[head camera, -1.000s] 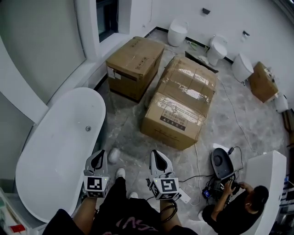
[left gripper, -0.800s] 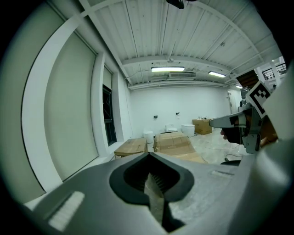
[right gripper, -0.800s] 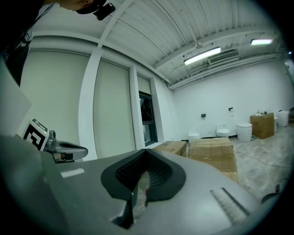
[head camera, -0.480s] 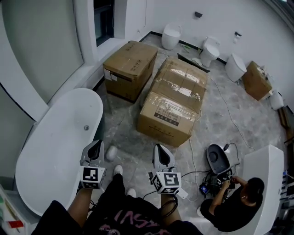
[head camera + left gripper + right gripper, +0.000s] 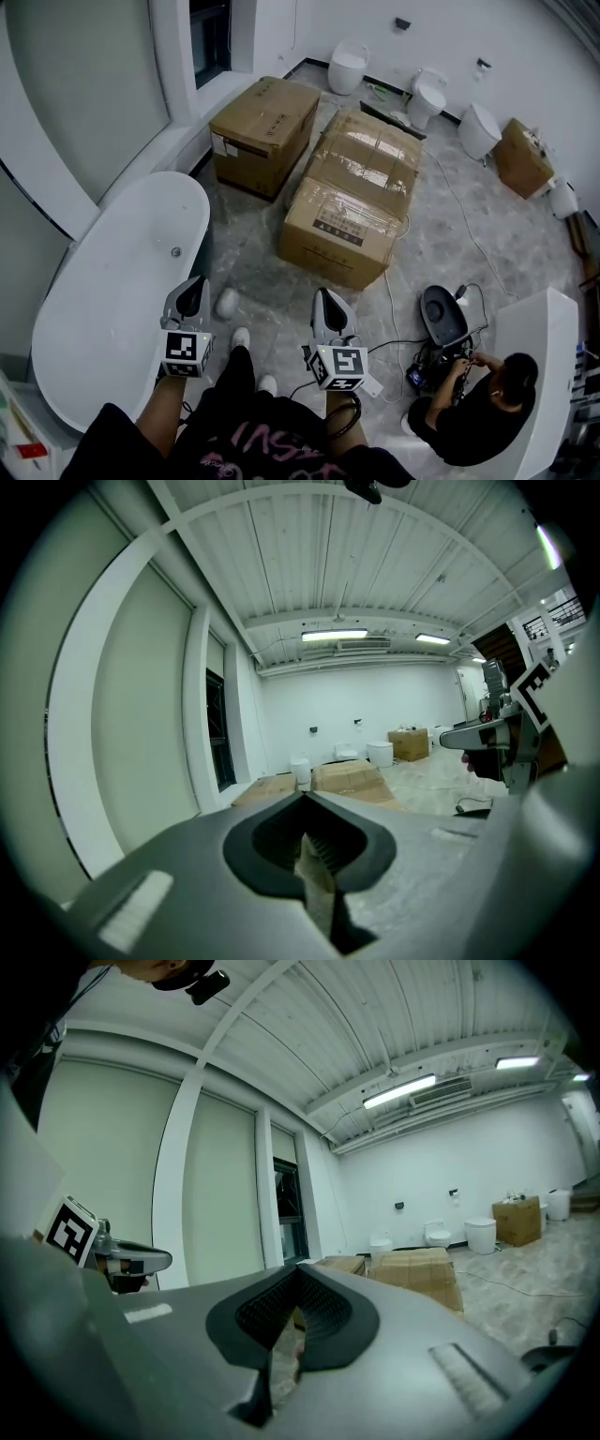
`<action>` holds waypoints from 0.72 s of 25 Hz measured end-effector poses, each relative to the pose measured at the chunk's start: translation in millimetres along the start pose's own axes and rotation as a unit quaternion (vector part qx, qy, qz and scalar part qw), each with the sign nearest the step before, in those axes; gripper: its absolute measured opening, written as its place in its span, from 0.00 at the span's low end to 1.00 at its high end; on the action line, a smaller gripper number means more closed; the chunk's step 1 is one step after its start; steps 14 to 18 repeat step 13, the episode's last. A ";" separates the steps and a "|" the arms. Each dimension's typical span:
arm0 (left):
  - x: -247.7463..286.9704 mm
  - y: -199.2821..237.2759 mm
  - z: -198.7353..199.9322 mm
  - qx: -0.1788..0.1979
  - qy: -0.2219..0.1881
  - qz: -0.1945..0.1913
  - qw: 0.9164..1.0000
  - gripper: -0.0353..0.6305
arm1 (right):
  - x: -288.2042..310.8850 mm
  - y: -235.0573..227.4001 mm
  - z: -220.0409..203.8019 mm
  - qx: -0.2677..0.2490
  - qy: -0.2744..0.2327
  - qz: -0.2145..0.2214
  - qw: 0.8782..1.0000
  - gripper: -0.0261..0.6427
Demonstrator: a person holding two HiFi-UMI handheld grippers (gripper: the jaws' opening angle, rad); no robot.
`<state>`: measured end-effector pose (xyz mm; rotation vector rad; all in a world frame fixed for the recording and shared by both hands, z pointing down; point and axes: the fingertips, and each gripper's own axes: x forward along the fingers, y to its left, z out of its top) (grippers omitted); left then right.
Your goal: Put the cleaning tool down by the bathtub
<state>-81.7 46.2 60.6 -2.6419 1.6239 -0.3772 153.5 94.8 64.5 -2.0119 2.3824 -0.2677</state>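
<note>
A white bathtub (image 5: 112, 281) fills the left of the head view. On the grey floor just beside its right flank lies a small pale rounded object (image 5: 226, 303), likely the cleaning tool. My left gripper (image 5: 194, 289) hovers above the tub's edge, a short way left of that object, shut and empty. My right gripper (image 5: 325, 302) is held level with it further right, also shut with nothing in it. In the left gripper view the left gripper (image 5: 305, 841) has its jaws closed together. The right gripper (image 5: 298, 1321) looks the same in the right gripper view.
Two cardboard boxes (image 5: 262, 131) (image 5: 352, 202) stand on the floor ahead, with toilets (image 5: 427, 94) along the far wall. A crouching person (image 5: 487, 403) works at cables and a dark device (image 5: 442, 319) at lower right, beside another white tub (image 5: 548, 375).
The head view has shifted slightly, so the boxes sit a little left and higher. Both grippers stay shut and empty at about the same spots.
</note>
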 end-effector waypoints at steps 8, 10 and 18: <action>-9.7 -4.4 -0.8 0.001 0.005 -0.006 1.000 0.05 | -3.1 5.5 -4.9 0.001 0.002 0.004 1.000 0.05; -9.2 -3.5 -0.4 -0.006 0.004 -0.011 1.000 0.05 | -2.4 7.1 -4.7 -0.001 0.002 0.005 1.000 0.05; -7.7 -1.6 1.0 -0.018 0.002 -0.015 1.000 0.05 | -1.2 8.2 -3.9 -0.004 0.000 0.007 1.000 0.05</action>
